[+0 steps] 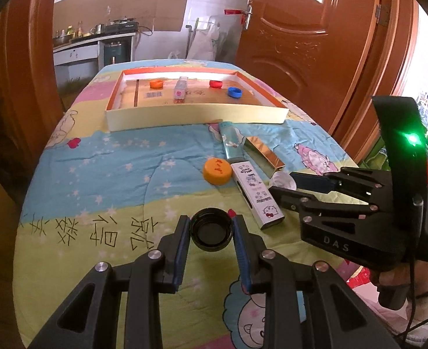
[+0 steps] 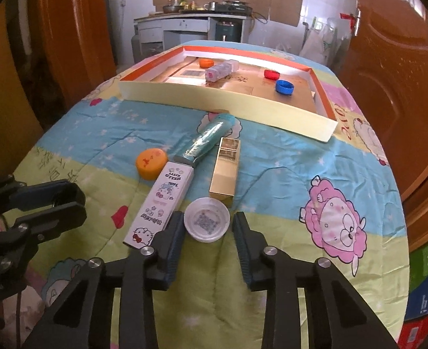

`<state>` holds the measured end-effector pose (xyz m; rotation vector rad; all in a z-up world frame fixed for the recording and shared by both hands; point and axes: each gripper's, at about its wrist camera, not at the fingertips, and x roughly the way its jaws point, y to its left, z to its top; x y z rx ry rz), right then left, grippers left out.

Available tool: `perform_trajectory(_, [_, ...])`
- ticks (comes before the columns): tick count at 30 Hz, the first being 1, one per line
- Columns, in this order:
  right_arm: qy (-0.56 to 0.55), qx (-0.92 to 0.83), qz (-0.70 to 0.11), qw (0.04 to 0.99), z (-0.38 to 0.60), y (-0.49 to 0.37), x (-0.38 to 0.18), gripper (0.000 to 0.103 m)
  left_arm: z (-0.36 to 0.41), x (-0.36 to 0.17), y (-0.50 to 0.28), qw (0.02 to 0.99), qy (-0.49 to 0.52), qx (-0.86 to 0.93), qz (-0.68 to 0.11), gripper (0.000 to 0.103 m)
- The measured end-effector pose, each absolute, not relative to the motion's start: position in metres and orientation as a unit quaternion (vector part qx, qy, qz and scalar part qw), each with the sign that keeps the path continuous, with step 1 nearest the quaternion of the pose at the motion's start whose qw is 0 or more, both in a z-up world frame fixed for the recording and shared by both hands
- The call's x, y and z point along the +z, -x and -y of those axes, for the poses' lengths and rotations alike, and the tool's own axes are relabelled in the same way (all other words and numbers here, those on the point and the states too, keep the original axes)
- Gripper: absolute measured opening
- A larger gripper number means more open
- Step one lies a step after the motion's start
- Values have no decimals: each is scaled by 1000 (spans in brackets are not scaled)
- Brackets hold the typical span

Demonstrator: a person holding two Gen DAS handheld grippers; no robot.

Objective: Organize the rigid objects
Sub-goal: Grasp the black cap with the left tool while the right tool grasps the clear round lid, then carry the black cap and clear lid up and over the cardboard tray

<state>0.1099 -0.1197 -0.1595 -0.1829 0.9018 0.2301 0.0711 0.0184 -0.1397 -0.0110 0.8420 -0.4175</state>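
Nearest, the left claw (image 1: 211, 234) grips a ribbed black bottle cap (image 1: 212, 233), hollow side up, between blue pads. The right claw (image 2: 207, 224) brackets a clear plastic cap (image 2: 207, 223); its left pad touches the rim, while a narrow gap shows at the right pad. Beyond, on the soft printed quilt (image 1: 112, 174) covering the desk, lie an orange cap (image 1: 217, 171), a white cartoon carton (image 2: 163, 202), a glossy gold box (image 2: 225, 171) and a teal tube (image 2: 211, 138). Farthest, a shallow cardboard tray (image 1: 196, 116) holds small caps. Only the left view shows the right claw's green light (image 1: 412, 139).
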Motion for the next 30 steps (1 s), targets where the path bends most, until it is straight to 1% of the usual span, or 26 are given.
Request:
perform_trajectory(1, [89, 112, -434, 890, 120, -109, -159, 31, -18, -139, -71, 892, 6, -201, -405, 30])
perform_trajectory(11, [60, 115, -426, 895, 133, -100, -153, 30, -17, -135, -68, 891, 11, -203, -405, 30])
perform_trajectory(30, [37, 120, -374, 919, 144, -86, -103, 31, -16, -103, -87, 907, 8, -189, -376, 30])
